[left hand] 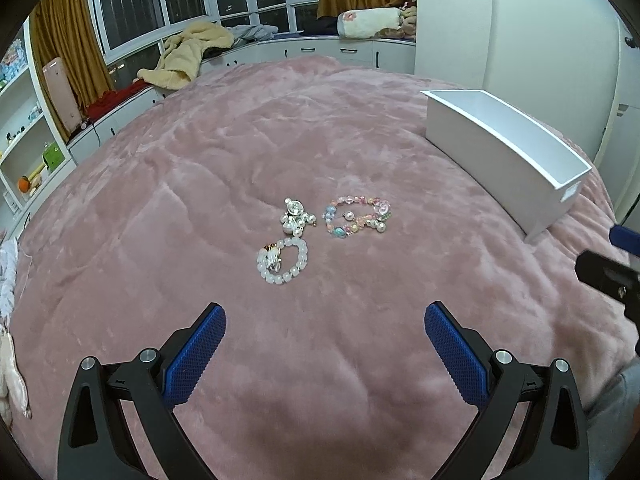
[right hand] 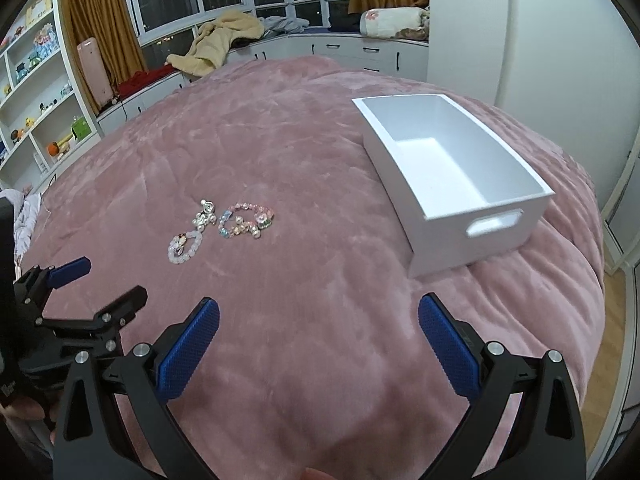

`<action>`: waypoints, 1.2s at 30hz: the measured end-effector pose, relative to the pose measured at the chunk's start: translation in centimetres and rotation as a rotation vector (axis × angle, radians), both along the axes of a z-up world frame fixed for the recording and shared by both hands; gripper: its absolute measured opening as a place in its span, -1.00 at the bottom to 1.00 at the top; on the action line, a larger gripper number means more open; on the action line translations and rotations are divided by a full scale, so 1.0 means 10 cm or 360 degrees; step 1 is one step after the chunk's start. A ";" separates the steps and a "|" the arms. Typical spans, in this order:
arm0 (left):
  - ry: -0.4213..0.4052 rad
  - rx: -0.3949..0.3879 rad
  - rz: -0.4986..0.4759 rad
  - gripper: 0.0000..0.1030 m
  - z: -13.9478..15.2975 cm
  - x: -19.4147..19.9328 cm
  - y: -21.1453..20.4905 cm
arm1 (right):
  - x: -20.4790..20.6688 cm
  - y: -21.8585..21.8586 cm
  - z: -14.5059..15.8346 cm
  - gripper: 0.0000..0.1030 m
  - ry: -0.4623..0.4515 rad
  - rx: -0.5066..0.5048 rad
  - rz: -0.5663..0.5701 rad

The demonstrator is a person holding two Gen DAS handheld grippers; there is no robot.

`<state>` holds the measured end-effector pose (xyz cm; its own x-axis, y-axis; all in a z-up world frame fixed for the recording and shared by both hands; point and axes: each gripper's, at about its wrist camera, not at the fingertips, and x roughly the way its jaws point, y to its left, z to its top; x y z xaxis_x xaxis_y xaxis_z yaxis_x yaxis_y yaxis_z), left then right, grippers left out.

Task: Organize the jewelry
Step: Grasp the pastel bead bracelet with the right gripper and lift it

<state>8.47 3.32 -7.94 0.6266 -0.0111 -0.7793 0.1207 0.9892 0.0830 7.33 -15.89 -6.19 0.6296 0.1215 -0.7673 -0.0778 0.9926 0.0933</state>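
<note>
Left wrist view: bracelets [left hand: 320, 232] ahead of left hand-held gripper [left hand: 325, 322], spread wide, empty.

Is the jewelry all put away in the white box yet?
Not yet, nothing is done. The white rectangular box looks empty. The white bead bracelet, the silver pearl cluster and the pastel multicoloured bead bracelet all lie on the pink plush blanket. The left gripper and right gripper are open and hold nothing. All three pieces are left to move.
</note>
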 end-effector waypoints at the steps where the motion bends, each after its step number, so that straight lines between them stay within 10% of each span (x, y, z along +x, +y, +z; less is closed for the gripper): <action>1: 0.0000 0.0005 -0.0004 0.96 -0.03 0.03 0.00 | 0.06 0.02 -0.02 0.91 0.0003 0.0004 0.0012; 20: -0.0003 -0.0021 -0.0019 0.78 -0.97 0.94 0.28 | 1.74 0.66 -0.89 0.73 0.0207 0.0135 0.0314; 33: 0.0036 -0.0016 -0.0031 -0.20 -1.22 1.14 0.44 | 2.03 0.90 -1.45 0.78 0.0338 0.0144 0.0391; 36: 0.0054 -0.0051 0.0004 -0.34 -1.21 1.13 0.51 | 2.00 0.91 -1.44 0.12 0.0258 0.0046 0.0387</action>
<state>19.80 8.44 -20.04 0.6001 -0.0346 -0.7992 0.1204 0.9916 0.0475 27.38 -6.74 -20.55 0.4490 0.2770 -0.8495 -0.2950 0.9434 0.1517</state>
